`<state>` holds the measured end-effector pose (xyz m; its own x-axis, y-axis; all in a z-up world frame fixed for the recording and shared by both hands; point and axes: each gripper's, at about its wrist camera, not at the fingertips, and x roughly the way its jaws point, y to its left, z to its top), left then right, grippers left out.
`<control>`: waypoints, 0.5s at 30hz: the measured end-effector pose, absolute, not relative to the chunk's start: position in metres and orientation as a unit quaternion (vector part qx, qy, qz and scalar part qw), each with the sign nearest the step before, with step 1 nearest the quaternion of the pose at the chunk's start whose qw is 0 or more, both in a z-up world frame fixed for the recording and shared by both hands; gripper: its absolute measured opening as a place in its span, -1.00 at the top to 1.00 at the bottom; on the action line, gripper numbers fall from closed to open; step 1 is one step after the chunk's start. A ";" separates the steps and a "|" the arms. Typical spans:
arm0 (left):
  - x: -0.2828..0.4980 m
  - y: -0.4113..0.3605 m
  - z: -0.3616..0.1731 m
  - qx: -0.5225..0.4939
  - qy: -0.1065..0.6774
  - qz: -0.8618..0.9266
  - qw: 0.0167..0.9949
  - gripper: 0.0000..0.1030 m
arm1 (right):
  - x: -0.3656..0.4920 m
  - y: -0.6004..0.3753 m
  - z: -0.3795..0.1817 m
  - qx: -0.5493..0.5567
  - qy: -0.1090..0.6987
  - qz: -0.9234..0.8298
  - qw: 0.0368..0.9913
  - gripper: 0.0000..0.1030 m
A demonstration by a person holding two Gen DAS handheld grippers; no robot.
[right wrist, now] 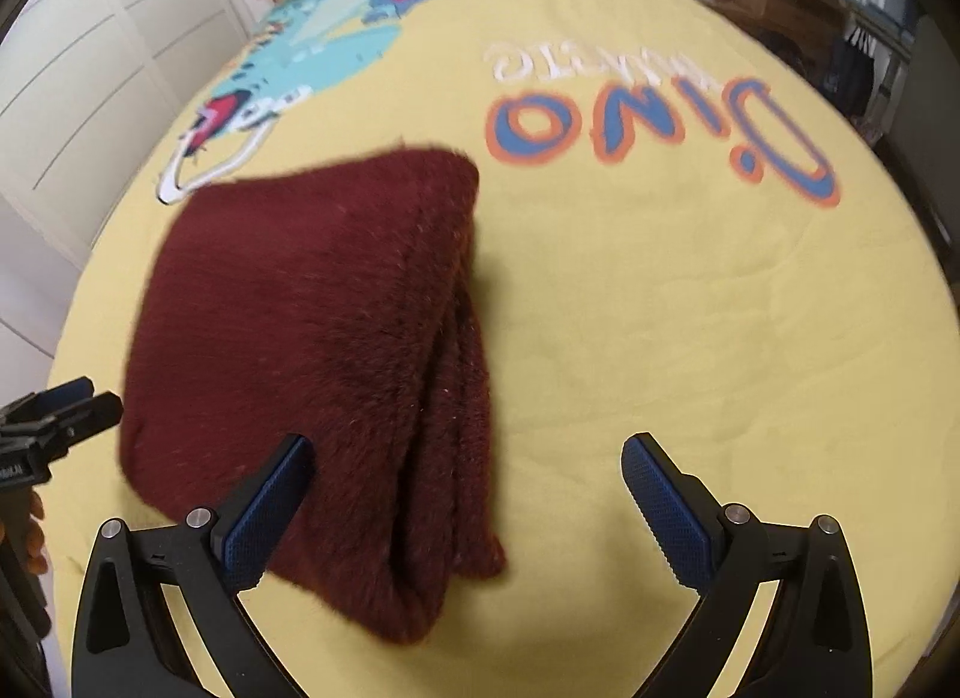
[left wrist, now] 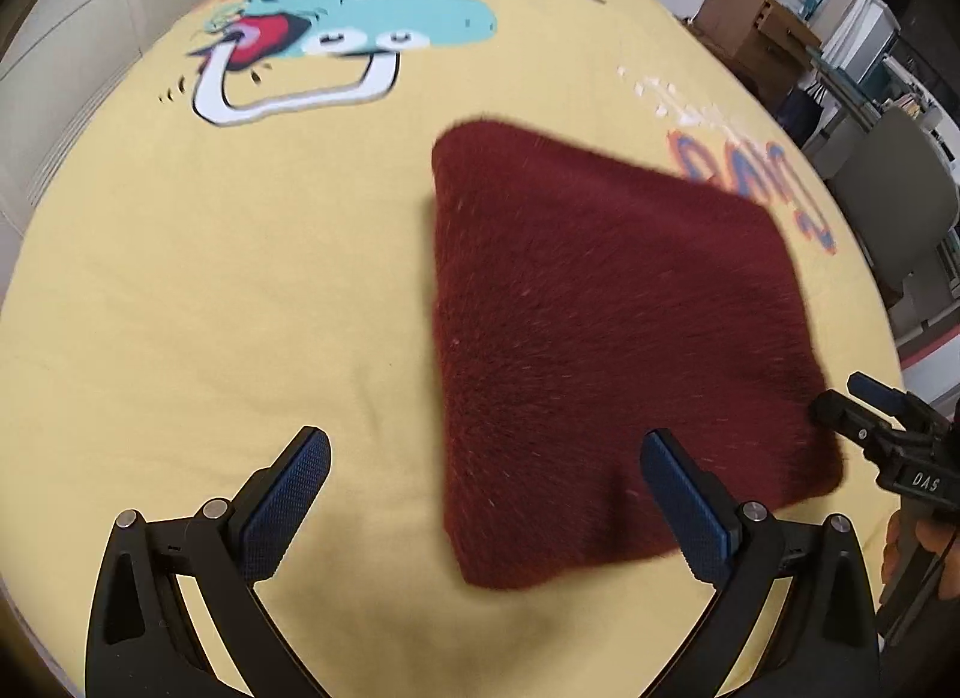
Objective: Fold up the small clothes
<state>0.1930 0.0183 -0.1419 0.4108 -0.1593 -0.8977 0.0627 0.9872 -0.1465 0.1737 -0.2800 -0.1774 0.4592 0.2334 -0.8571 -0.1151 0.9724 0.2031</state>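
On the bed, a yellow dinosaur-print sheet [left wrist: 240, 278] covers the whole surface, cartoon dino at the far end, "Dino" lettering [right wrist: 660, 128] toward the right side. Folded maroon fuzzy garment [right wrist: 312, 338] lies flat on the sheet, mid-bed, nearer the near edge. Shape is roughly a rectangle; long axis runs near-to-far along the bed, angled slightly. In the right wrist view the stacked layer edges show along its right side, rounded near end pointing at the camera.

Left gripper [left wrist: 486, 506]: jaws spread wide, nothing between the pads. Its right finger overlaps the garment's near-left corner in view; contact unclear. Right gripper [right wrist: 465, 512]: jaws also wide apart, not gripping. The garment's near end sits between the fingers, left finger [right wrist: 264, 512] over the fabric, right finger over bare sheet.

Frames slightly motion-blurred.
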 end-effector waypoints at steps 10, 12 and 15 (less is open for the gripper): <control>0.129 0.011 -0.074 -0.003 0.489 -0.046 0.871 -0.98 | 0.109 -0.296 -0.099 0.025 0.453 0.075 0.888 -0.96; 0.117 0.015 -0.067 -0.001 0.486 -0.040 0.873 -0.98 | 0.095 -0.300 -0.090 0.025 0.446 0.069 0.892 -0.96; 0.096 0.020 -0.060 0.000 0.479 -0.024 0.877 -0.98 | 0.078 -0.306 -0.080 0.027 0.439 0.062 0.896 -0.97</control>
<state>0.0958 0.0198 -0.0598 0.5390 -0.0425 -0.8412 0.0424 0.9988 -0.0232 0.0784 -0.3060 -0.0797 0.6063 0.1342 -0.7839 -0.0867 0.9909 0.1027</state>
